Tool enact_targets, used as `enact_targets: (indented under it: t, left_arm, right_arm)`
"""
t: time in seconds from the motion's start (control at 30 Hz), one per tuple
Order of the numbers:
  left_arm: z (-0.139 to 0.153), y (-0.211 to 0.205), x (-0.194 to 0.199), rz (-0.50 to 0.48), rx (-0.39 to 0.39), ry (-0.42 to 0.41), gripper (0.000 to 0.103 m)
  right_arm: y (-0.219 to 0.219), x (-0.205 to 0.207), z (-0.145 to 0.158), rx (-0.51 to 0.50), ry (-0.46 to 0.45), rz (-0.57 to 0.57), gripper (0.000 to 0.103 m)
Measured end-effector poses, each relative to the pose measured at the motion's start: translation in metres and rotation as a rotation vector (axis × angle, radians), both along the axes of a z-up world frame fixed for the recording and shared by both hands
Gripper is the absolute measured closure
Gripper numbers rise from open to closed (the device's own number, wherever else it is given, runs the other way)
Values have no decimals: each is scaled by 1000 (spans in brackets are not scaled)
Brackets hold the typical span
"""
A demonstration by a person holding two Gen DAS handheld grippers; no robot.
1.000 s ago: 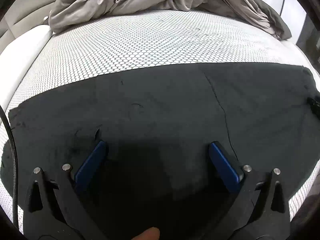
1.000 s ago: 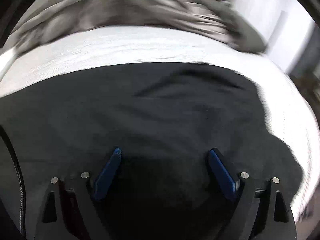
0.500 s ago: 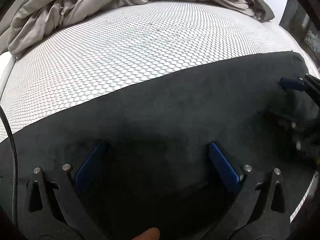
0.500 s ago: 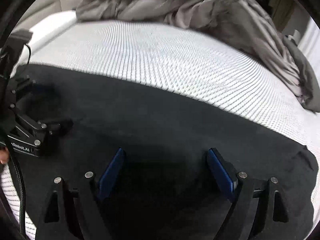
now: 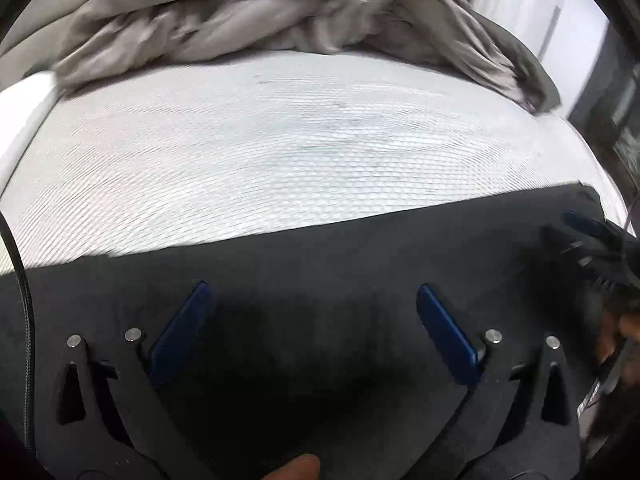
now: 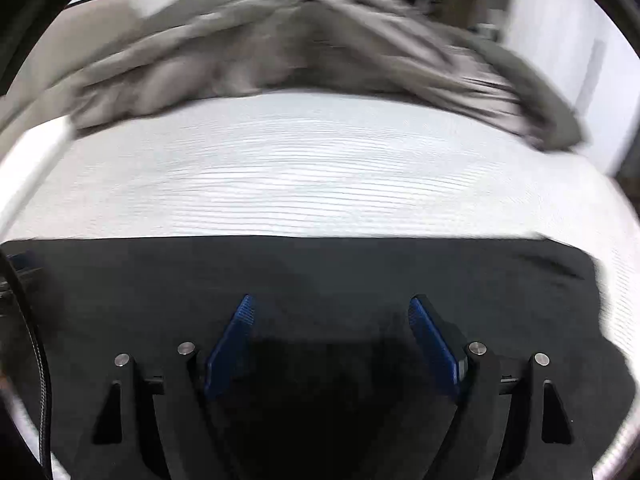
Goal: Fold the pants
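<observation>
Two tongs are hanging low over the black pants (image 5: 320,264), which are lying flat across the near part of a bed (image 5: 280,152) covered in a white honeycomb-patterned sheet.

Starting on the left, the left tongs (image 5: 316,292) are standing wide apart, blue pads (image 5: 180,332) splayed with dark cloth showing between them and nothing clamped; whether the pads are touching the fabric cannot be told. A fingertip (image 5: 296,468) of the holding hand is peeking in at the bottom edge of that view, and a black cable (image 5: 24,304) is curving down the left side. At the far right of the same view, the right tongs (image 5: 588,228) are reaching in over the right end of the pants, blurred, with part of a hand (image 5: 628,328) showing below them.

Moving right, the right tongs (image 6: 332,308) in their own view are also gaping, a little narrower than the left pair, gripping nothing, pointing straight across the pants (image 6: 320,272) toward the bare sheet (image 6: 320,184).

Only the right view is showing the pants' right edge (image 6: 600,300) dropping away against the sheet, and a dark shape with a hint of blue is sitting at its far left edge. Both views, blurred, are showing a crumpled grey blanket (image 5: 280,16) heaped along the far side of the bed.
</observation>
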State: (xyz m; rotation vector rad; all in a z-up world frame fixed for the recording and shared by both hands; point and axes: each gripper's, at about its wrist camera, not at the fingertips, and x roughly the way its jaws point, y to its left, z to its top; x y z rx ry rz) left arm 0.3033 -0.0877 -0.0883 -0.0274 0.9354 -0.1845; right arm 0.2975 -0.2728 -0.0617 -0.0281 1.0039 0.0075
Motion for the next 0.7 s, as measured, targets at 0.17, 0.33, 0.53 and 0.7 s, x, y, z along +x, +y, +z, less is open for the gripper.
enact_targets:
  t: [0.17, 0.33, 0.53, 0.7]
  left_arm:
    - [-34, -51, 14, -9, 181, 42, 0]
    - [-40, -14, 15, 58, 154, 59, 0]
    - [-35, 29, -6, 118, 110, 45, 0]
    - [-12, 9, -38, 34, -21, 6, 1]
  right_arm:
    - [73, 23, -29, -57, 93, 148, 22]
    - [14, 28, -33, -262, 74, -30, 21]
    - [-128, -9, -23, -231, 90, -407, 21]
    - [-109, -46, 7, -148, 21, -314, 22]
